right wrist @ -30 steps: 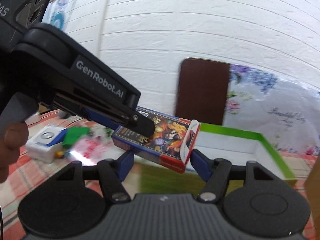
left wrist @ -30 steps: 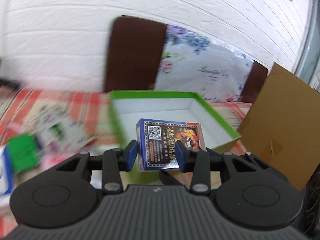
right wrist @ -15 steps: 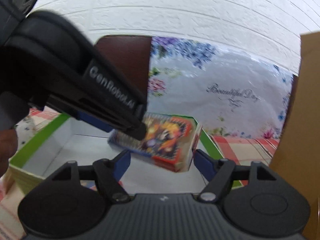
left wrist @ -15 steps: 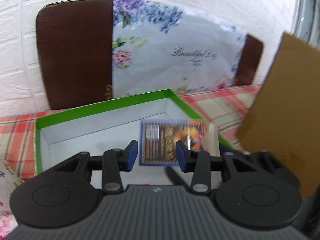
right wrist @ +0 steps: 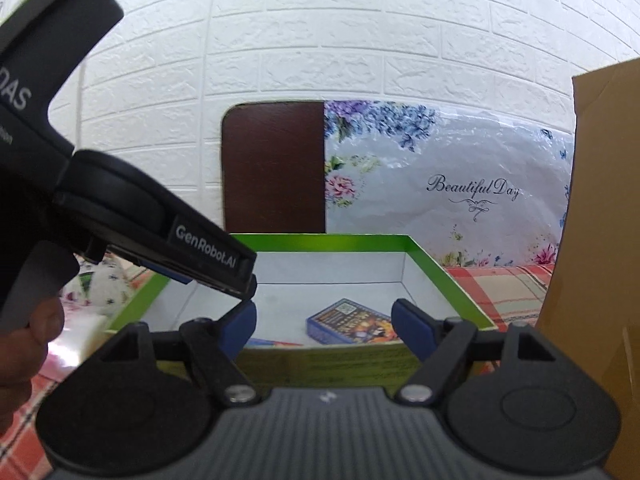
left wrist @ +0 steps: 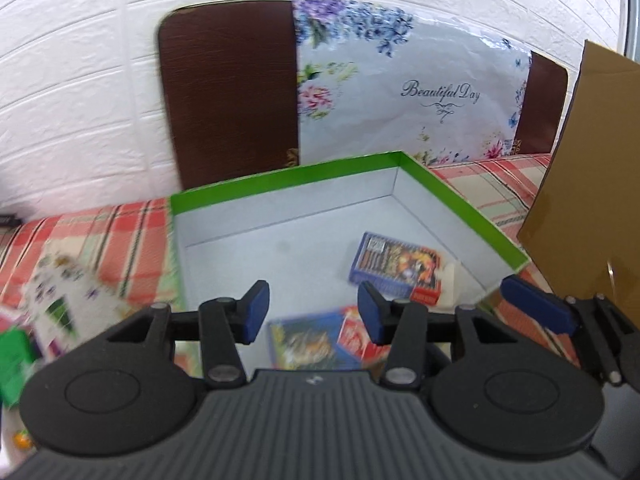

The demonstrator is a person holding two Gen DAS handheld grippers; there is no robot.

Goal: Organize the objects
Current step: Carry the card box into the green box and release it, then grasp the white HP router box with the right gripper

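Card box (left wrist: pixel 398 267) lies in green tray (left wrist: pixel 288 176), 2 o'clock. Your left hand-held gripper (left wrist: pixel 312 307) and right hand-held gripper (right wrist: pixel 324 326) both apart, empty. Next: fetch item at 9 o'clock.

A domestic room was suggested by a table covered in a red plaid tablecloth (left wrist: pixel 500 184), set against a white brick-pattern wall (right wrist: pixel 360 40). A dark brown board (left wrist: pixel 232 92) partly wrapped in floral "Beautiful Day" plastic (left wrist: pixel 420 92) was propped behind, with brown cardboard (left wrist: pixel 592 184) standing alongside.
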